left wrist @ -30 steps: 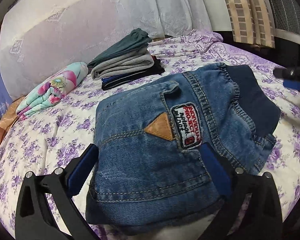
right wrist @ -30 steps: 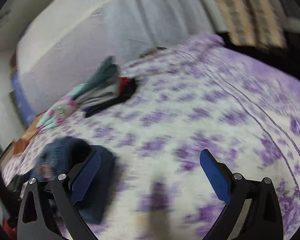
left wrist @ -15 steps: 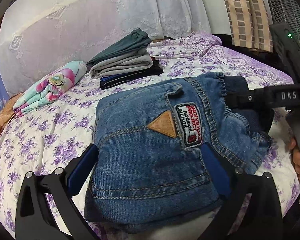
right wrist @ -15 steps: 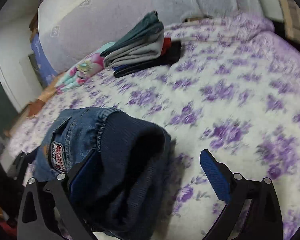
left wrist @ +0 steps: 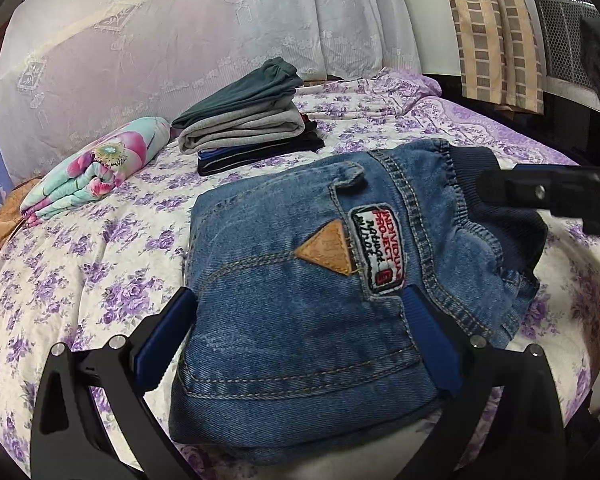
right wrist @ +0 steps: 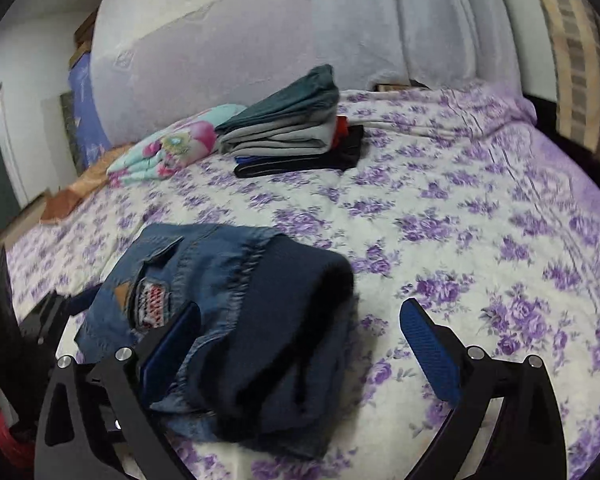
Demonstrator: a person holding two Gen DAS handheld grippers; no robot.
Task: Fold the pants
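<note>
Folded jeans (left wrist: 300, 320) near edge; clothes stack (left wrist: 248, 120), floral bundle (left wrist: 96, 168) behind.

Left wrist view: low over the near edge of the bed (left wrist: 100, 240), facing the headboard, close above the folded jeans (left wrist: 300, 300). Right wrist view: same height, further right, angled leftward across the bed (right wrist: 460, 220), jeans (right wrist: 228, 300) close below. Both views share the jeans, the stacked clothes (left wrist: 244, 120) (right wrist: 292, 128) and the floral bundle (left wrist: 96, 168) (right wrist: 172, 148).
</note>
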